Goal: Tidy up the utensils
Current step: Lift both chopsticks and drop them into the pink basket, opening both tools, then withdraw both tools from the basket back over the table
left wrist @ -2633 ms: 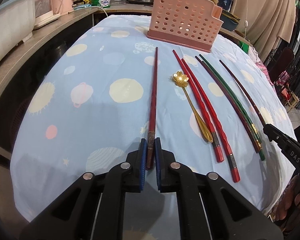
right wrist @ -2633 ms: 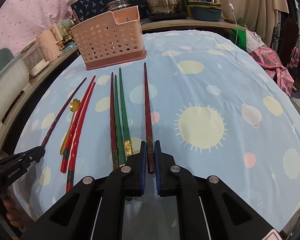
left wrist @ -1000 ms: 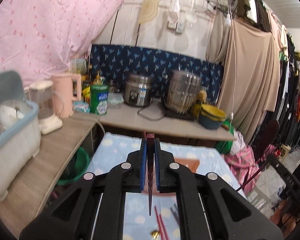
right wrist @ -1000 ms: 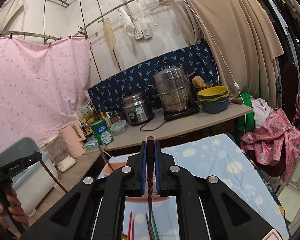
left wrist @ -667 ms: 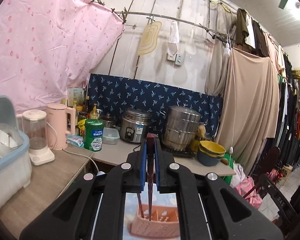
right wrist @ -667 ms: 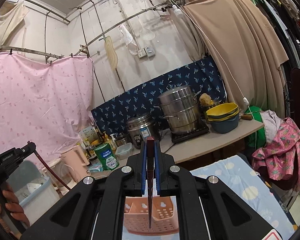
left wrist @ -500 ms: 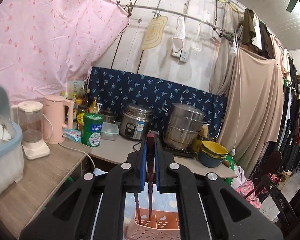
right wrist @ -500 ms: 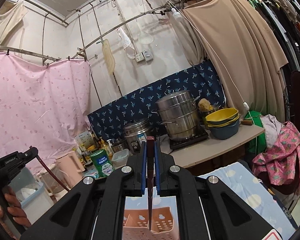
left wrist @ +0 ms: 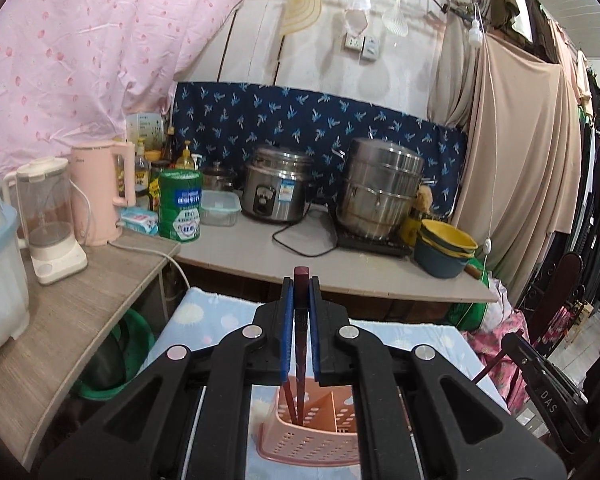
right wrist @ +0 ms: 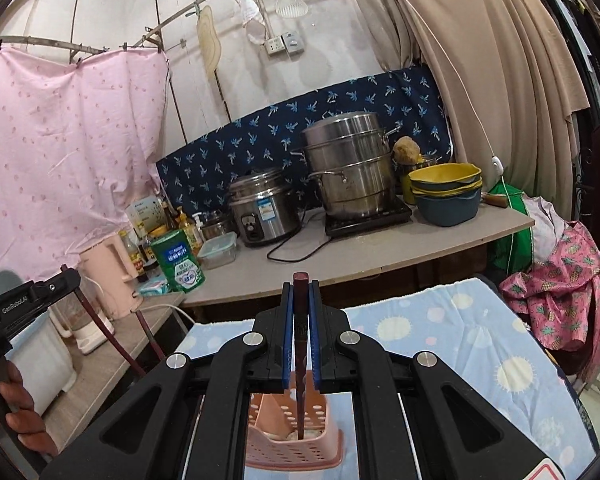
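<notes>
**Chopsticks lifted from tablecloth, lowered into pink holder**

Raised off the blue patterned cloth, where both lay flat among the other utensils moments ago, and now hanging tips-down over the pink perforated holder [left wrist: 312, 436]. Left gripper [left wrist: 300, 320] clamped tight on one dark red chopstick [left wrist: 300, 344], blue pads pressed to either side of the shaft, blunt top end poking up just past the pads. Lower end of that chopstick inside the holder's left compartment, beside a second dark stick [left wrist: 287, 398] leaning in the same compartment. Right gripper [right wrist: 301, 320] likewise closed on its own dark red chopstick [right wrist: 301, 360], held near vertical, tip reaching down inside the holder [right wrist: 292, 446]; which compartment cannot be told from this angle. Holder standing on the blue tablecloth [right wrist: 460, 344] at the near edge of both views, directly below the fingers. Seen from the right wrist, the other hand-held gripper [right wrist: 28, 300] at far left, a bare hand [right wrist: 16, 412] wrapped around its grip. Behind, on the counter [left wrist: 380, 272]: steel rice cooker [left wrist: 278, 190], stacked steel steamer pot [left wrist: 382, 192], green canister [left wrist: 180, 206], pink kettle [left wrist: 100, 192], blender [left wrist: 48, 216], yellow and blue bowls [left wrist: 446, 252].
</notes>
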Demonstrator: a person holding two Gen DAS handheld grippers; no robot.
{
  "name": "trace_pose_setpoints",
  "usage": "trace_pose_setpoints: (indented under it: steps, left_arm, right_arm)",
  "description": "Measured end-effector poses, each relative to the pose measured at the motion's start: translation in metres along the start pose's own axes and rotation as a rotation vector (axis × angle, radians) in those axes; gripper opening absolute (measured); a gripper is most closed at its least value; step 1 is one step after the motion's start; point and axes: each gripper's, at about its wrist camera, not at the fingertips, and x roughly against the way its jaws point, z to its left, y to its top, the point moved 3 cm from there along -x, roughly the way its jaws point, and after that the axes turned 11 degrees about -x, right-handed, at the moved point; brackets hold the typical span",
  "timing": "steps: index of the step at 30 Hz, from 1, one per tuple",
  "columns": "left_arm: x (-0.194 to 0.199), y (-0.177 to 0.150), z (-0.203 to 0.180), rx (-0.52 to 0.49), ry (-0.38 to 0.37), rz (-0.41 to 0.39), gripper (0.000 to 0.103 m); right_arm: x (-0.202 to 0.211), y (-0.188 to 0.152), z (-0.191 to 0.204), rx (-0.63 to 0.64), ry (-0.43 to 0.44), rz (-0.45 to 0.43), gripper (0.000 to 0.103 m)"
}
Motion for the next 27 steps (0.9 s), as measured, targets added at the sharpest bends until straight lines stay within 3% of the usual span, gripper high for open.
trace_pose_setpoints:
  steps: [10, 12, 14, 16, 22, 26, 27]
  left_arm:
    - [-0.008, -0.017, 0.004, 0.026, -0.015, 0.052, 0.008]
    - [-0.006, -0.017, 0.004, 0.025, -0.007, 0.053, 0.018]
    - [-0.002, -0.017, 0.005, 0.030, -0.011, 0.048, 0.046]
    - [0.003, -0.017, 0.006, 0.031, -0.004, 0.033, 0.051]
    - [0.013, -0.020, 0.011, 0.054, -0.017, 0.049, 0.061]
    - [0.026, -0.025, 0.013, 0.066, -0.038, 0.058, 0.079]
    - [0.032, -0.027, 0.013, 0.069, -0.043, 0.059, 0.079]
  right_arm:
    - [-0.008, -0.014, 0.005, 0.016, 0.005, 0.041, 0.011]
    - [-0.007, -0.014, 0.007, 0.021, 0.000, 0.041, 0.017]
    - [-0.004, -0.015, 0.007, 0.019, 0.003, 0.032, 0.033]
    - [0.002, -0.014, 0.006, 0.014, 0.004, 0.018, 0.043]
    - [0.017, -0.012, 0.003, -0.003, 0.012, 0.012, 0.045]
    - [0.033, -0.012, 0.000, -0.021, 0.021, 0.006, 0.046]
    - [0.038, -0.012, -0.001, -0.026, 0.024, 0.005, 0.046]
